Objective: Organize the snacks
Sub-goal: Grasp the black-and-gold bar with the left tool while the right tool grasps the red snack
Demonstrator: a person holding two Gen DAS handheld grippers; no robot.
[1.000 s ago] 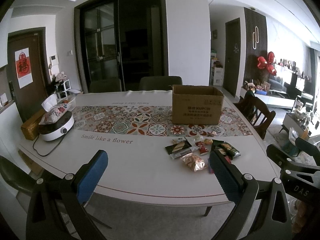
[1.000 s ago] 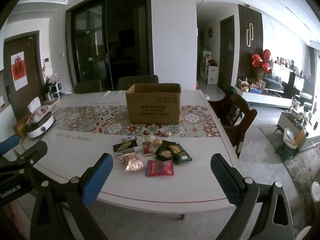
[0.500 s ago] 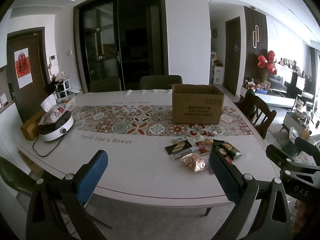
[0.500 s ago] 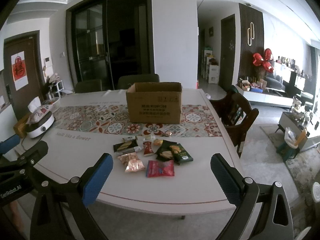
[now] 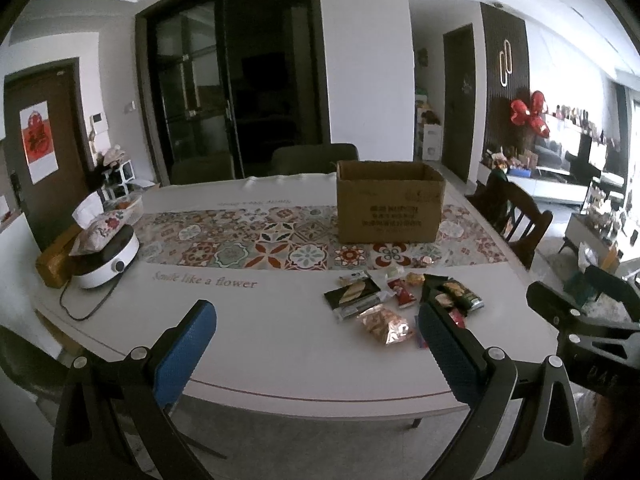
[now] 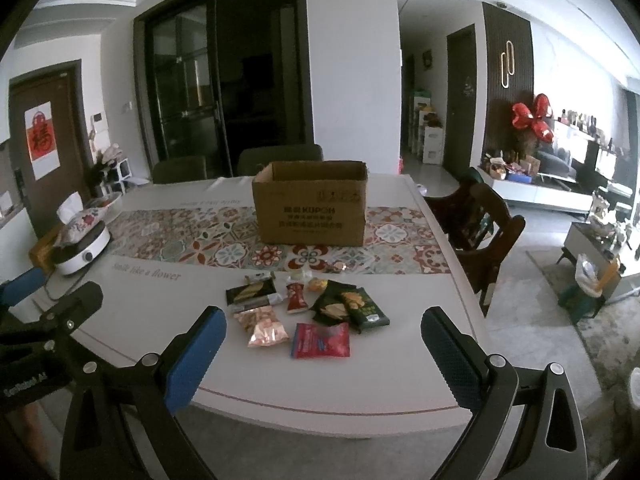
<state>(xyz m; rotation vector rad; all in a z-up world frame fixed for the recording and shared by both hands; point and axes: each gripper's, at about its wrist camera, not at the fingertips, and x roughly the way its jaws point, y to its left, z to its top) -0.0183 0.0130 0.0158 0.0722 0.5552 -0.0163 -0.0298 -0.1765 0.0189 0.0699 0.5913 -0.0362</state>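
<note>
Snacks [image 6: 304, 312] in crinkly foil packets lie clustered on the pale worktop [image 6: 160, 304], ahead of both spread, empty tools: right tool [image 6: 323, 346], left tool [image 5: 316, 336]. Beyond stands an open cardboard box [image 6: 312, 210] on a tile-patterned runner [image 6: 180, 240].

1. Left wrist view: looks forward along the left gripper [image 5: 316, 340] from just off the desk's [image 5: 280, 344] near edge, slightly above the top, facing the dark glass doors [image 5: 224, 100].
2. Right wrist view: same heading, further right; right gripper [image 6: 322, 342] frames the snack packets [image 6: 308, 312], which lie near.
3. Shared: cardboard box [image 6: 310, 204], patterned runner [image 6: 240, 240], white cooker [image 5: 106, 258], packets.
4. Each view catches the other gripper at its frame edge.
</note>
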